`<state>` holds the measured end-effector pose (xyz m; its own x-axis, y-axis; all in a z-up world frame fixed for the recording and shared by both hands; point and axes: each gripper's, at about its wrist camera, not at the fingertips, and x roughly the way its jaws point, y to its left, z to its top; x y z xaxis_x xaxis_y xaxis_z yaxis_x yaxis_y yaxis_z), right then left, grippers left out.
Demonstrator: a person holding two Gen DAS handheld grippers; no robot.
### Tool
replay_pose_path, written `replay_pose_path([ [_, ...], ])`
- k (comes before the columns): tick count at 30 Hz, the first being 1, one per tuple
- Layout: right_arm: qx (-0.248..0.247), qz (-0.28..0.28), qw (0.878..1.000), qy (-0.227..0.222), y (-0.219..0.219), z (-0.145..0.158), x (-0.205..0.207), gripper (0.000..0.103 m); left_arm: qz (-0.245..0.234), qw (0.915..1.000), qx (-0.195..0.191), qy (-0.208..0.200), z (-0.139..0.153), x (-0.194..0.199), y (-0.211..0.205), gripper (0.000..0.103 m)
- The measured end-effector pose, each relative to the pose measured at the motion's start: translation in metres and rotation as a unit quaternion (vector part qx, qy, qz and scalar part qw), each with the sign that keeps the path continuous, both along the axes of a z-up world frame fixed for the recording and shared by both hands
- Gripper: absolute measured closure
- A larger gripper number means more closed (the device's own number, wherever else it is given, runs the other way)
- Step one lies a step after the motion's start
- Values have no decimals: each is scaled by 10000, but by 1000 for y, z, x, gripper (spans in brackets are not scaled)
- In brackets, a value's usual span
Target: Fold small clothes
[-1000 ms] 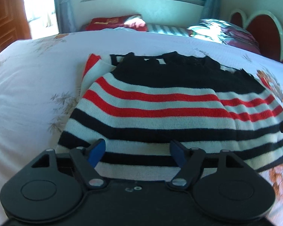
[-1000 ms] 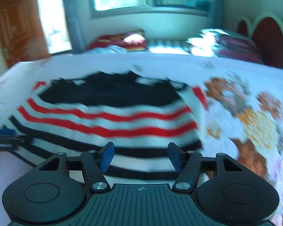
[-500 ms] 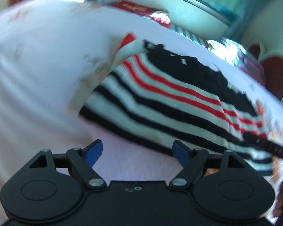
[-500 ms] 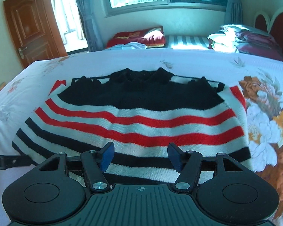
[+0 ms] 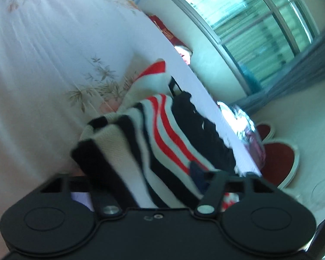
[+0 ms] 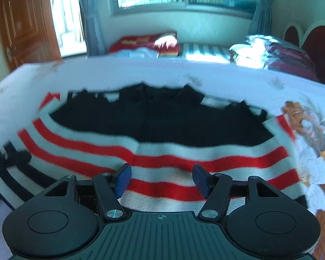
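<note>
A knitted sweater (image 6: 166, 130) with black, white and red stripes lies flat on the bed. Its near-left hem corner (image 5: 123, 151) is bunched up between the fingers of my left gripper (image 5: 145, 173). That gripper is rolled on its side and its jaws are closing around the fabric. One blue pad (image 5: 196, 172) shows beside the knit; the other is hidden under it. My right gripper (image 6: 161, 179) hovers open over the red and white stripes with nothing between its fingers. The left gripper's black fingers (image 6: 15, 157) show at the sweater's left edge.
The bed sheet (image 6: 238, 80) is white with orange flowers on the right. Pillows (image 6: 270, 52) and a red headboard (image 6: 314, 41) lie at the far right. A red cushion (image 6: 145, 41), a window and a wooden door (image 6: 26, 26) stand beyond.
My left gripper rolled over and dropped onto the sweater's left hem corner, and its jaws narrowed around the lifted fabric. My right gripper moved forward from the hem to over the red stripes, still open.
</note>
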<state>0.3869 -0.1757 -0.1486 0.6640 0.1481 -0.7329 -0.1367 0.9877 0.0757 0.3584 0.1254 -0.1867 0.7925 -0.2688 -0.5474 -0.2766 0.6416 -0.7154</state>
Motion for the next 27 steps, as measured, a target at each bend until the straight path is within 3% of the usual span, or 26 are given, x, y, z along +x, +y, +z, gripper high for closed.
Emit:
replay_pose_path([
  [1, -154, 25, 9999, 20, 4, -5, 1, 39, 71, 9999, -132, 5, -4, 2, 4, 70],
  [2, -342, 93, 9994, -49, 9, -9, -1, 38, 138, 9995, -269, 4, -9, 3, 7, 74],
  [9, -566, 73, 9982, -171, 14, -17, -1, 33, 238, 9993, -202, -182, -3, 3, 3, 86],
  [15, -401, 144, 9989, -187, 7, -14, 1, 31, -30, 9942, 873, -627, 43, 1, -27, 89],
  [20, 137, 89, 9995, -289, -25, 3, -4, 30, -775, 9695, 1960, -1250, 98, 6, -88, 89],
  [23, 353, -108, 9988, -330, -61, 15, -12, 30, -1359, 9460, 2487, -1574, 118, 9, -140, 89],
  [27, 476, -602, 9964, -357, -122, 26, -25, 30, -2119, 9194, 2783, -1797, 120, 11, -210, 89],
])
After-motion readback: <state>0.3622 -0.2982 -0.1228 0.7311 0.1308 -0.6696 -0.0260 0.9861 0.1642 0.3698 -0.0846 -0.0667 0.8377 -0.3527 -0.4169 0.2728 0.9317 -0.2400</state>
